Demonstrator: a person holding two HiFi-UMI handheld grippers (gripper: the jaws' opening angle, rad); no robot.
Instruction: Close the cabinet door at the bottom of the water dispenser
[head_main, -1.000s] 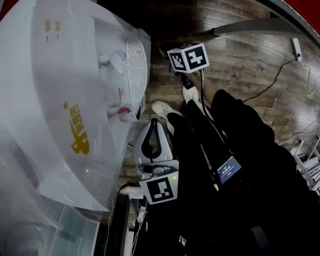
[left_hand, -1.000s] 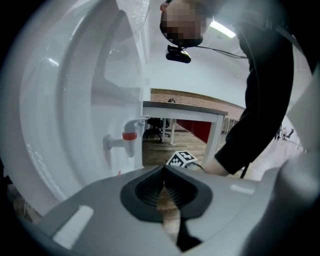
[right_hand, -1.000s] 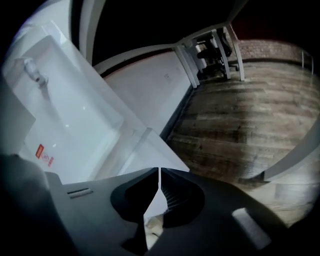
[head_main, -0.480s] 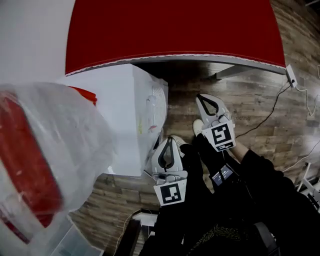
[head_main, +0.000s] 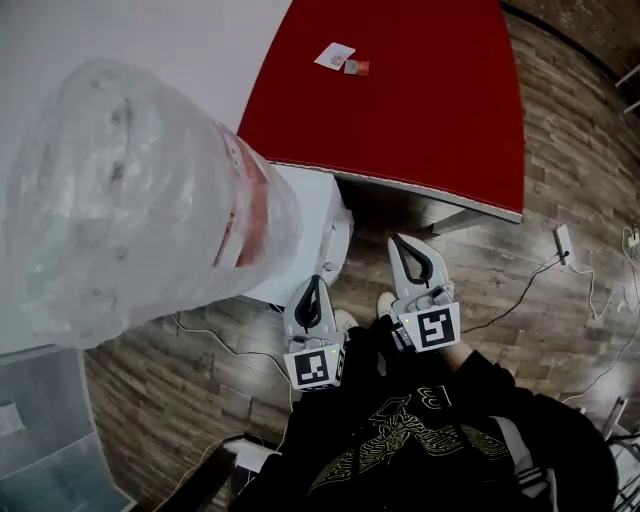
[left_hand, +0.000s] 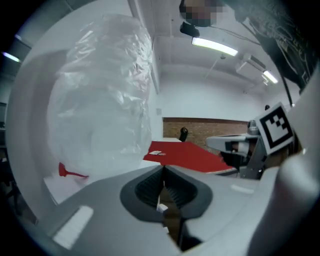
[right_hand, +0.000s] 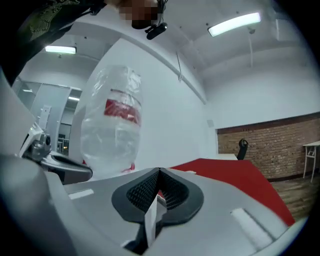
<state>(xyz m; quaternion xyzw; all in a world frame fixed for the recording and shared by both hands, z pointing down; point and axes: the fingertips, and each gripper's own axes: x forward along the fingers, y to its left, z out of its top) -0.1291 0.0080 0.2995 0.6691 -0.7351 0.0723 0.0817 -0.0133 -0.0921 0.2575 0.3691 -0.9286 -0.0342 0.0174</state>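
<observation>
While both jaw pairs sit pressed together on nothing, left gripper (head_main: 312, 285) and right gripper (head_main: 400, 246) hang side by side; white boxy water dispenser (head_main: 318, 215) just ahead-left of left gripper; plastic-wrapped bottle (head_main: 130, 200) on top; cabinet door hidden from above; red table (head_main: 420, 100) beyond.

White dispenser (head_main: 312, 225), upright, with a plastic-wrapped bottle (head_main: 130, 200) on top, stands just ahead-left of the left gripper (head_main: 313, 283) and farther left of the right gripper (head_main: 400, 245). Its door is hidden from above.
</observation>
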